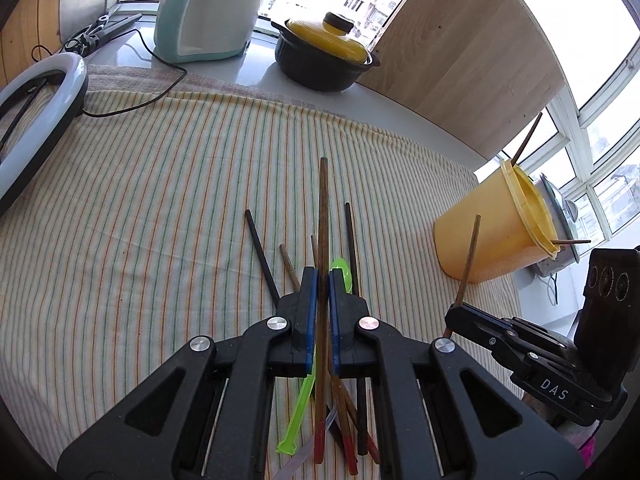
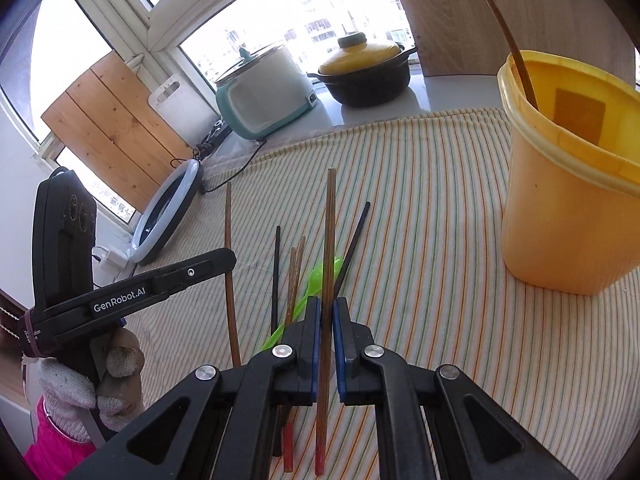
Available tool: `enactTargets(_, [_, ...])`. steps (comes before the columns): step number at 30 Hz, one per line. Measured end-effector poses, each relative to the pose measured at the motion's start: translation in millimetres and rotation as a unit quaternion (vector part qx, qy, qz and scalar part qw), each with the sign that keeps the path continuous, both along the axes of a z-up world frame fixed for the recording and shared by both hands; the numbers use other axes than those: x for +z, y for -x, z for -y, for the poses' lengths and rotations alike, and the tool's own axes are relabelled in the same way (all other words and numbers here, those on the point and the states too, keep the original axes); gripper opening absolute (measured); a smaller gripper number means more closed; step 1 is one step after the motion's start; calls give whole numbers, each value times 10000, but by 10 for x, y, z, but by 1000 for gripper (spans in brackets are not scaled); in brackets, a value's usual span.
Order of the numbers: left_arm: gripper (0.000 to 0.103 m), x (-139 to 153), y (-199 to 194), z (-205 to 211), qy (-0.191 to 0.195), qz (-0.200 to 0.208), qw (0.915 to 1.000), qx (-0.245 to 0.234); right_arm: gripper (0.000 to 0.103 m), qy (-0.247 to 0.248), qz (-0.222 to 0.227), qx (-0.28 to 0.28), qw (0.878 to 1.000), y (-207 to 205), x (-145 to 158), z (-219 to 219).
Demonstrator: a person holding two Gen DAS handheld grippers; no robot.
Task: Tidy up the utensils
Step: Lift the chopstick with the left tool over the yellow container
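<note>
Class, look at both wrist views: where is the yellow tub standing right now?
The yellow tub stands upright on the striped cloth, at the right edge of both wrist views, right of the loose chopsticks, with one chopstick already inside.

A striped cloth (image 1: 160, 184) covers the table. Near its middle lies a heap of chopsticks (image 1: 352, 240) with a plastic spoon (image 1: 344, 274) among them. The cup (image 2: 568, 184) stands on the cloth to their right, one chopstick (image 2: 520, 64) inside it. Far behind, off the cloth, a rice cooker (image 1: 208, 12) sits left of a lidded pot (image 1: 324, 56).
</note>
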State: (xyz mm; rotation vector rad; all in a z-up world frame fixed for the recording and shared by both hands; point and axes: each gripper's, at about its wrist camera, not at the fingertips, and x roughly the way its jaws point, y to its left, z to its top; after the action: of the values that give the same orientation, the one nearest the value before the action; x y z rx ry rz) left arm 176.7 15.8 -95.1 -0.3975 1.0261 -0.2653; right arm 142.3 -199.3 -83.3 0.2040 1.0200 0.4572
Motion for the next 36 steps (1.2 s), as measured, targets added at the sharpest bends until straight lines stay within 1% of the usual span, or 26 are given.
enactTargets(11, [4,406,216,155,-36,531,9983,-234,4,238,731,-49,9970,268,379,97])
enactTargets(15, [4,529,262,207,38,675,9971,-351,4,287,973,-107,9948,371,509,165])
enactTargets(24, [3,826,346,340,125,1050,9932,-476,4,273,1431,-378,9886,523,797,395])
enactTargets(31, [3,1065,384,465,227,1345,9890,-578,4,304,1803,-545,9816,678,1082,586])
enactTargets(36, [3,1203,362,584,293,1504,9859,-666,4,192,2013,-746,9765,774,1291,787])
